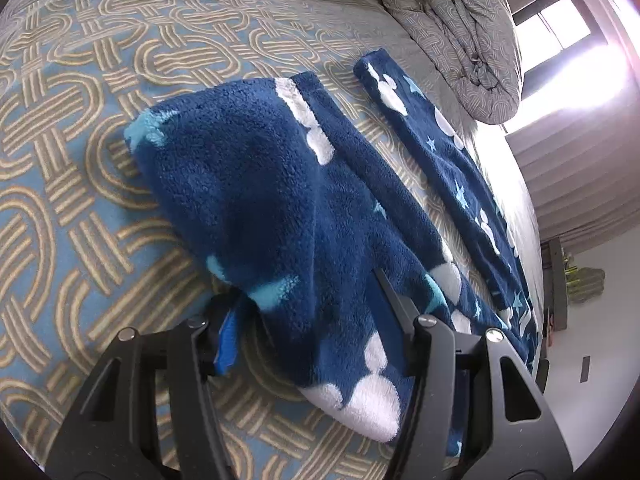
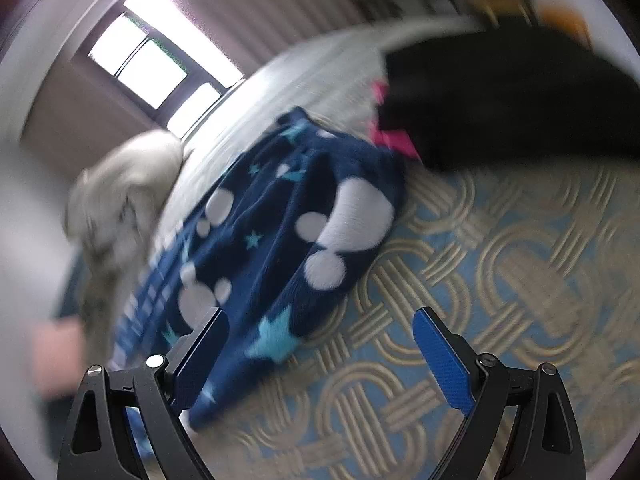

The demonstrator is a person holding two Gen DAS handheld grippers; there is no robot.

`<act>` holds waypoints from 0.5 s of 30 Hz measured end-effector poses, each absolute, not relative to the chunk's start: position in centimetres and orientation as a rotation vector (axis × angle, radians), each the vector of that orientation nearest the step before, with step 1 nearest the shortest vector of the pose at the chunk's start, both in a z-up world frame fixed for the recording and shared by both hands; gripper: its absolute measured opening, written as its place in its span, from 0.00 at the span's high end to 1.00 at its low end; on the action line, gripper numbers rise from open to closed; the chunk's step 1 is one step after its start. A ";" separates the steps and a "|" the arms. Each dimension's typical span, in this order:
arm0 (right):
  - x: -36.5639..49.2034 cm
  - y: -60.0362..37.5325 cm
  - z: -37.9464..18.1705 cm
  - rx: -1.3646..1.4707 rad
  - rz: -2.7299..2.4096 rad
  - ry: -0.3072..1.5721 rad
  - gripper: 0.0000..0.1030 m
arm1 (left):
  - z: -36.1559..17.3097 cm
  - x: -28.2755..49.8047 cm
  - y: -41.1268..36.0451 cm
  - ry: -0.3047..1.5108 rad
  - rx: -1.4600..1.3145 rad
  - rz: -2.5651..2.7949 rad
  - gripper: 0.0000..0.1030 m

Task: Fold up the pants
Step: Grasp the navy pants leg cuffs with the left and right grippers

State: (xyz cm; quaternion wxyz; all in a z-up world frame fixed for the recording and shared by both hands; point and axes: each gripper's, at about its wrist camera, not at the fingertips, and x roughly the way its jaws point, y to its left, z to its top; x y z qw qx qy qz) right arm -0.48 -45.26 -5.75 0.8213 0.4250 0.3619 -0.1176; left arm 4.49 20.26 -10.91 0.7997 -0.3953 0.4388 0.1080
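- The pants (image 1: 260, 184) are thick navy fleece printed with white blobs and pale blue stars. I judge them soft, light and limp, plush enough to bunch between fingers, and grippy rather than slippery, with nothing fragile about them.
- Such cloth sags wherever it is unsupported, so the sensible hold is a doubled edge or hem, pinched deep enough that the pile does not pull free.
- In the left wrist view the pants fill the middle of the frame: one leg is lifted into a hump at centre, while the other leg (image 1: 452, 168) lies flat and straight toward the upper right.
- They rest on a bedspread (image 1: 72, 184) patterned with tan loops on blue.
- The left gripper (image 1: 304, 320) sits at the bottom of that frame with its fingers well apart and fleece draped between them. It seems to carry the raised fold, though the contact on the left pad is partly hidden.
- In the right wrist view, which is motion-blurred, the pants (image 2: 280, 240) lie from centre to lower left, with a blue star just beyond the left fingertip.
- The right gripper (image 2: 320, 332) stands wide open and holds nothing. Its left finger is beside or over the cloth edge, and its right finger is over bare bedspread (image 2: 520, 260).
- A rumpled grey duvet (image 1: 452, 32) lies at the upper right of the left view, and a dark shape (image 2: 500, 108) with something pink fills the right view's upper right.
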 end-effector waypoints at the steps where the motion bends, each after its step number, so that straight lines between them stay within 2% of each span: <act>1: -0.3 -45.8 -6.3 0.956 -0.256 0.764 0.08 | -11.0 4.6 20.4 0.941 -0.849 0.228 0.43; 7: 1.3 -47.1 -7.3 1.057 -0.276 0.735 0.08 | -11.0 5.8 20.4 0.959 -0.780 0.211 0.43; 12: 4.6 -47.7 -7.7 1.010 -0.302 0.790 0.07 | -11.0 6.3 20.5 0.969 -0.764 0.208 0.46; 14: 5.7 -48.0 -7.5 0.991 -0.315 0.788 0.07 | -11.0 6.2 20.6 0.973 -0.740 0.222 0.60; 15: 6.0 -48.2 -7.5 0.994 -0.320 0.784 0.08 | -11.1 6.1 20.6 0.975 -0.733 0.229 0.64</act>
